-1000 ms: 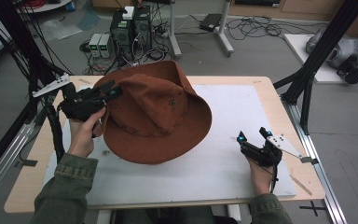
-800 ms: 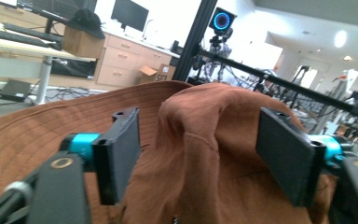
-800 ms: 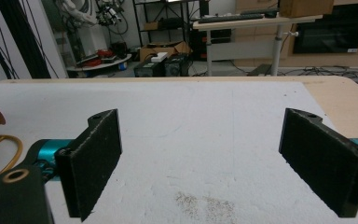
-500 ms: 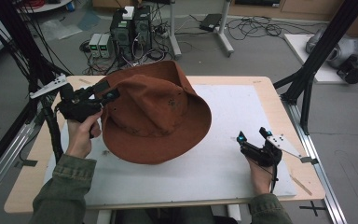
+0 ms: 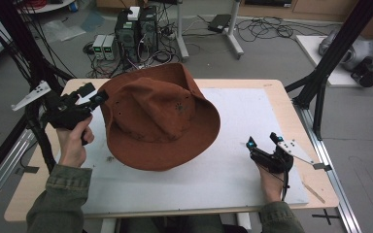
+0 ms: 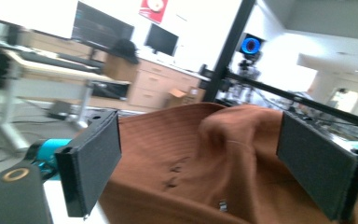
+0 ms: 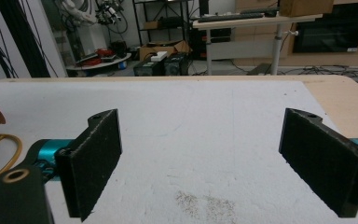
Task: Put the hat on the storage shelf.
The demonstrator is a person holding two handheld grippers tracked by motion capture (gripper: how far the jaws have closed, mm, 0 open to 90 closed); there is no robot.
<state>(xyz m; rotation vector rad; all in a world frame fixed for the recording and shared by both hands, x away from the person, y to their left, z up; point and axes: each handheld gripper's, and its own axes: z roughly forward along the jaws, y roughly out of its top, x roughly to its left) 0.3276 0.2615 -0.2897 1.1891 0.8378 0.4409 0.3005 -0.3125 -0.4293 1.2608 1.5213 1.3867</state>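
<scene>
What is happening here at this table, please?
A person sits at a table with a gripper in each hand. A large brown hat lies on a white mat. The left gripper is at the hat's left edge, jaws open, with the hat right in front of them. The right gripper rests apart on the mat, jaws open and empty.

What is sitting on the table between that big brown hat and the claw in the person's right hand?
Nothing: in the high view, only bare white mat lies between the hat and the right claw.
</scene>
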